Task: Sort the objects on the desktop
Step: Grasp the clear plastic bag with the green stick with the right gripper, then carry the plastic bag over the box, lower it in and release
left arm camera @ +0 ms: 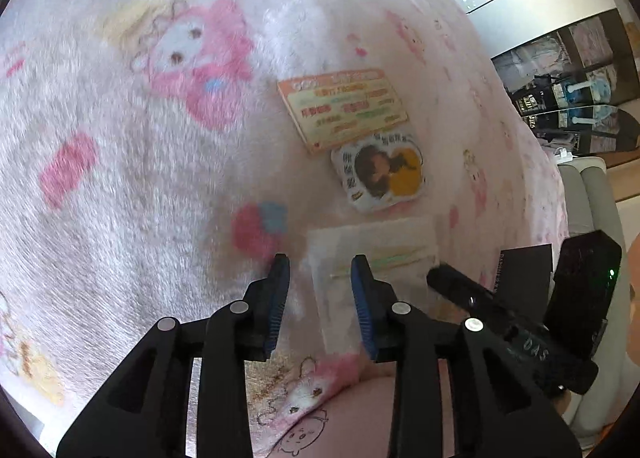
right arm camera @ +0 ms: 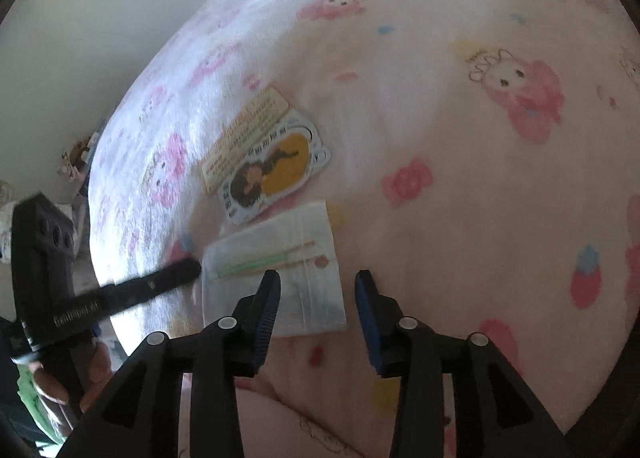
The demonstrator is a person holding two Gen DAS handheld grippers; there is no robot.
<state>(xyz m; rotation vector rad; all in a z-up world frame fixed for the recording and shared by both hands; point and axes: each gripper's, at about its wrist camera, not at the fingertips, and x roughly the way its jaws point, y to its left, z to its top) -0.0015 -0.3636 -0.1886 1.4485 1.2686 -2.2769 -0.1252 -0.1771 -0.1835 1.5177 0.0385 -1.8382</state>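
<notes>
A clear plastic bag (left arm camera: 376,254) with thin green and tan sticks lies on the pink cartoon blanket (left arm camera: 120,138); it also shows in the right wrist view (right arm camera: 296,258). Beyond it lie a girl sticker (left arm camera: 380,174) (right arm camera: 272,174) and an orange card (left arm camera: 344,106) (right arm camera: 244,130), the sticker overlapping the card. My left gripper (left arm camera: 320,270) is open just above the bag's near left part. My right gripper (right arm camera: 318,282) is open over the bag's near right edge; in the left wrist view it (left arm camera: 452,278) shows at the right.
The blanket (right arm camera: 480,138) covers a rounded surface that drops off at the left in the right wrist view, toward a pale wall (right arm camera: 100,18). A dark shelf (left arm camera: 568,74) and a grey chair (left arm camera: 592,194) stand beyond the blanket's right edge.
</notes>
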